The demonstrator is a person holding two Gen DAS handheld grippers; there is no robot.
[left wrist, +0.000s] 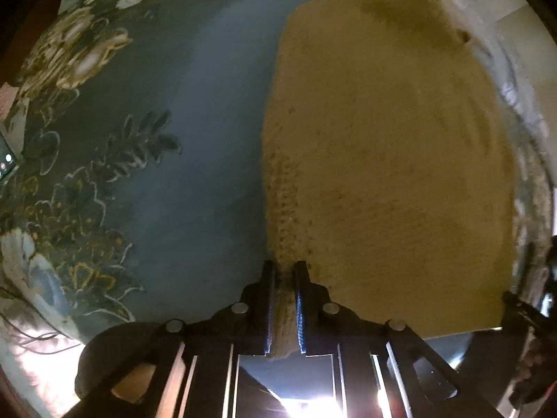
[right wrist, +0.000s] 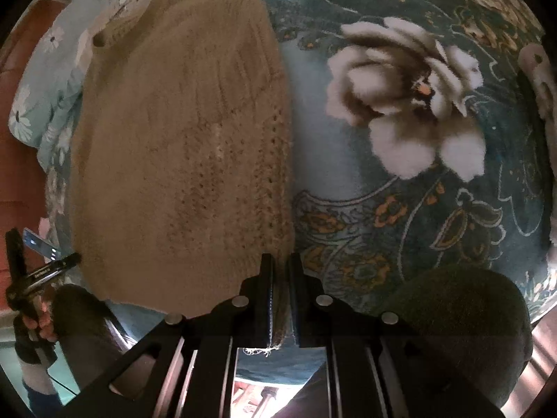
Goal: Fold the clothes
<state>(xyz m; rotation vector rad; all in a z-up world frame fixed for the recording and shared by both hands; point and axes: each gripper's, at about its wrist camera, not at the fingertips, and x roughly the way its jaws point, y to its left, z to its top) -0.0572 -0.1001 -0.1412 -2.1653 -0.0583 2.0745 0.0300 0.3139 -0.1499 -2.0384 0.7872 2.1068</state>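
Tan knit point(left wrist: 383, 139) spread on the bedspread point(left wrist: 195, 104); left gripper point(left wrist: 284, 271) and right gripper point(right wrist: 281, 264) each clamp a near hem corner, keeping the edge taut for folding.

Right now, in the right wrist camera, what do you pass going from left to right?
Other gripper held in a hand → tan knitted sweater → right gripper pinching the sweater's corner → big white flower on the teal blanket.

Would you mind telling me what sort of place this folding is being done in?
Probably a bedroom at home: the tan knitted sweater lies on a plush teal floral blanket, and a pale flower-print pillow sits beyond it.
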